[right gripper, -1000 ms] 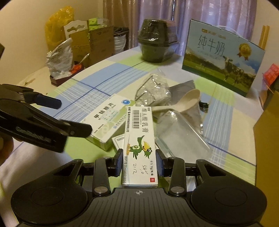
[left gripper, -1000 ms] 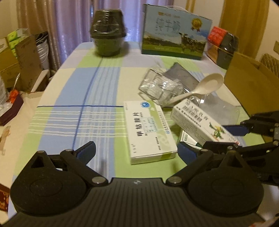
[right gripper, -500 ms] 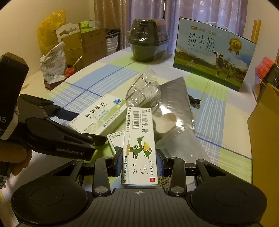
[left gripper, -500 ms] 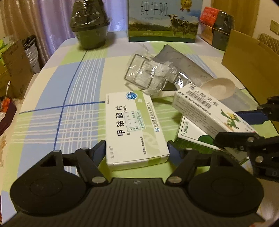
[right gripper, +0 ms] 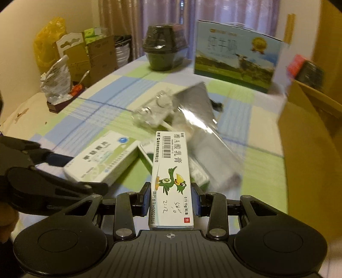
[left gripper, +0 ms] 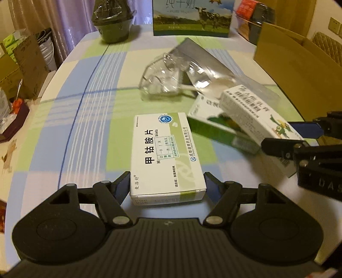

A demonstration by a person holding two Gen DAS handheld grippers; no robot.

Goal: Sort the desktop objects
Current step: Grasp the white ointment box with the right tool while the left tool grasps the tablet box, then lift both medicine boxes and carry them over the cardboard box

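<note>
A white and green tablet box (left gripper: 166, 154) lies flat on the checked tablecloth (left gripper: 92, 119). My left gripper (left gripper: 166, 179) is open, with one finger on each side of the box's near end. The tablet box (right gripper: 102, 158) and left gripper (right gripper: 79, 173) also show in the right wrist view. My right gripper (right gripper: 171, 196) is shut on a long white ointment box with a green bird (right gripper: 171, 175), held above the table. In the left wrist view that ointment box (left gripper: 252, 115) hangs at the right in the right gripper (left gripper: 292, 136), over a green and white box (left gripper: 213, 126).
Crumpled clear plastic (left gripper: 164, 81), a white spoon (left gripper: 222, 82) and a grey pouch (left gripper: 192, 51) lie mid-table. A milk carton box (left gripper: 192, 17) and a wrapped dark bowl stack (left gripper: 113, 23) stand at the back. An open cardboard box (left gripper: 299, 64) stands at the right.
My left gripper has moved forward and right until the tablet box sits between its fingers. The right gripper still holds the ointment box, and its view is turning, blurred.
</note>
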